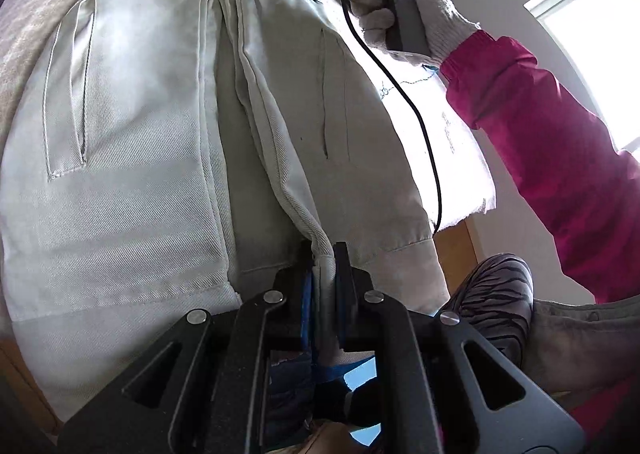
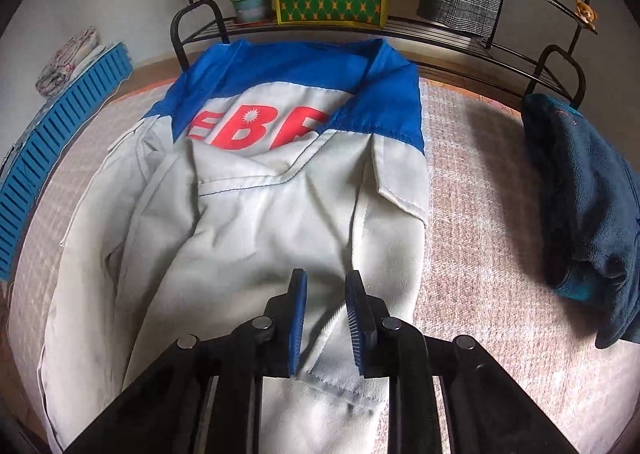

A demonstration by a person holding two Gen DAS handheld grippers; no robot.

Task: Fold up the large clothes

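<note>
Magenta sleeve (image 1: 532,125), white knit glove (image 1: 404,1), black jaws, blue pads (image 2: 298,320)

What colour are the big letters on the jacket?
Red, on the jacket's pale panel below the blue collar; the letters show best in the right wrist view.

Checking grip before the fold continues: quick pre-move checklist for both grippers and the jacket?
1. Left gripper clamped on the jacket hem: ok, a fabric edge is pinched between its jaws.
2. Right gripper gripping cloth: not ok, jaws stand apart, fabric lies under the gap, pads not pressing.
3. Jacket body flat on the table mat: ok, upper part lies spread.
4. Dark blue garment apart from the jacket: ok.
5. Black cable off the cloth: cannot tell.
</note>
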